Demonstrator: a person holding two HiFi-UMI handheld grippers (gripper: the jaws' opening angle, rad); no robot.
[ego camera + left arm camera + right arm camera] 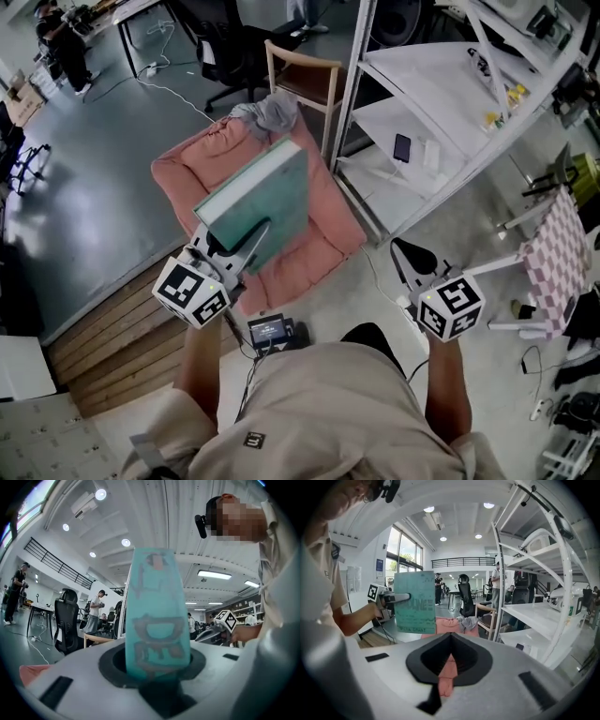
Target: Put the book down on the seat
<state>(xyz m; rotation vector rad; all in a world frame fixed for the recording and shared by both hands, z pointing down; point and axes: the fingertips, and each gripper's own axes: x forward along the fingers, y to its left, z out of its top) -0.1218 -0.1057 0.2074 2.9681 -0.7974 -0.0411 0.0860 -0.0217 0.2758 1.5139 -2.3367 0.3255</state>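
A teal hardback book (267, 202) is held up on edge, tilted, above the pink cushioned seat (187, 173). My left gripper (246, 246) is shut on the book's lower edge. In the left gripper view the book (157, 616) stands upright between the jaws of that gripper (157, 677). The right gripper view shows the book (415, 602) in the left gripper (396, 598) above the seat (449, 623). My right gripper (405, 255) hangs off to the right of the seat, over the floor. Its jaws (450, 637) meet at the tip and hold nothing.
A grey cloth (272, 111) lies on the seat's far end, with a wooden chair (305, 75) behind it. White shelving (422, 112) with a phone (401, 147) stands right of the seat. A checkered cloth (553, 253) is far right. Wooden boards (103, 328) lie near left.
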